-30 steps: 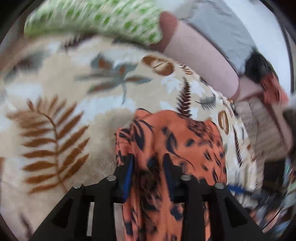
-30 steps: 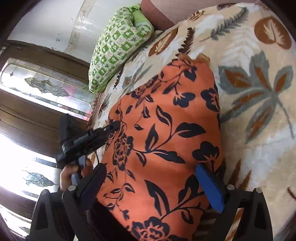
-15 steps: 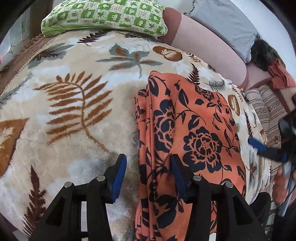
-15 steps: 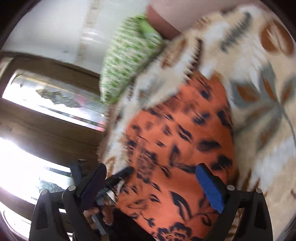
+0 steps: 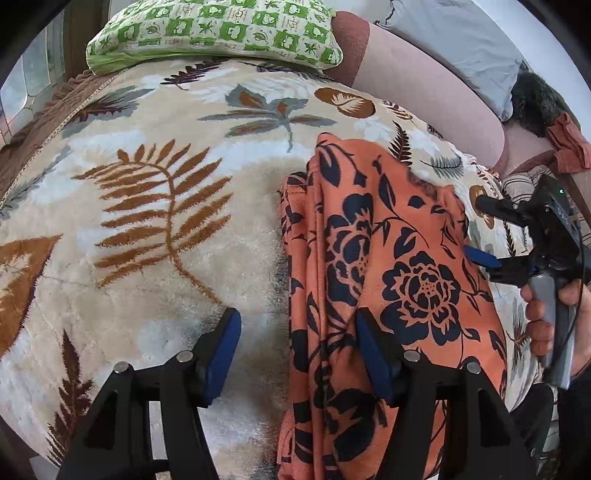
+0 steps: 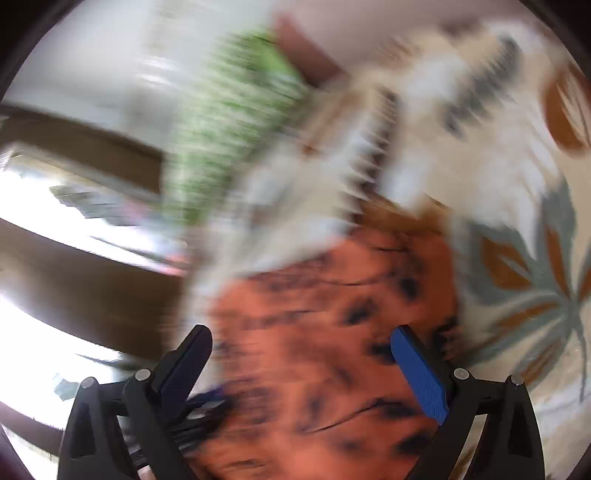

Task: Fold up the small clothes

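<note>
An orange garment with dark blue flowers [image 5: 391,280] lies folded lengthwise on the leaf-patterned blanket [image 5: 147,221]. My left gripper [image 5: 295,347] is open and empty, its jaws straddling the garment's bunched left edge near its near end. My right gripper [image 5: 484,232] shows in the left wrist view at the garment's right edge, held by a hand. In the blurred right wrist view the right gripper [image 6: 303,365] is open and empty above the orange garment [image 6: 332,314].
A green checked pillow [image 5: 218,33] lies at the far end of the blanket. A pink bolster [image 5: 424,92], a grey pillow [image 5: 458,40] and reddish cloth [image 5: 569,144] lie to the right. Dark wood and bright windows [image 6: 55,258] show left in the right wrist view.
My left gripper has let go of the garment, opened wide and drawn back. The garment now lies flat on the blanket. The right gripper stays open and is swinging fast, blurring its view.
</note>
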Available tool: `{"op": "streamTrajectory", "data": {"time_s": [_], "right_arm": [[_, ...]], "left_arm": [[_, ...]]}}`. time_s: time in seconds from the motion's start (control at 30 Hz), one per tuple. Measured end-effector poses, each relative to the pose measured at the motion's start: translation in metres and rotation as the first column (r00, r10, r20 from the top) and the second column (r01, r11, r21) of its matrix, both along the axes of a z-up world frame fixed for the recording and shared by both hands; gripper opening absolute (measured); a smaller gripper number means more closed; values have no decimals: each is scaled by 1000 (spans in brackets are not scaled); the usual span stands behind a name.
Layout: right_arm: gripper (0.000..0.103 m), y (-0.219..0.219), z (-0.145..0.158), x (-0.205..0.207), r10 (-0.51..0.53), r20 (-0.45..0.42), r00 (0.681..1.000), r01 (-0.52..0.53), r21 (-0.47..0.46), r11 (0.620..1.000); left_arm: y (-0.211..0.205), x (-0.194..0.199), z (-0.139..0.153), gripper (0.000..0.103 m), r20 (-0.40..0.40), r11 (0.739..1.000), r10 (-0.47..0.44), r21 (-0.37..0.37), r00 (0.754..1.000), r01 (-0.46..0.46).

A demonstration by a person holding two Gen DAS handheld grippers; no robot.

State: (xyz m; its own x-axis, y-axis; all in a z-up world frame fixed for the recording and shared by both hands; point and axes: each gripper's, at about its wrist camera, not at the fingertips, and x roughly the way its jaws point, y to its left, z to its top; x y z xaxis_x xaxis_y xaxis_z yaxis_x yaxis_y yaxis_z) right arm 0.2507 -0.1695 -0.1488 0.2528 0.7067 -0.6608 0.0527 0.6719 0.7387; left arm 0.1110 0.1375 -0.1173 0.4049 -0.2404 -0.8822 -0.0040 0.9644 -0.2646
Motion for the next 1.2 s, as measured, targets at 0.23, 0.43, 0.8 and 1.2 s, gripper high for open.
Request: {"op": "streamTrajectory", "data": {"time_s": [0.23, 0.43, 0.8, 1.2], "right_arm": [[99, 10, 54, -49, 58, 120, 991, -59, 5, 998], [99, 11, 35, -67, 72, 66, 995, -70, -42, 997], [99, 14, 33, -104, 93, 70, 993, -98, 62, 993], [100, -44, 11, -92, -23, 19, 1000, 22, 81, 997]], "left_arm": [[-2, -2, 1, 67, 6, 1000, 8, 28, 1000, -8], [-5, -10, 13, 68, 23, 998, 13, 69, 1000, -15], [3, -48, 0, 82, -27, 999, 51, 14, 998, -51], [5, 2, 17, 83, 74, 986, -11, -164, 997, 23]]}}
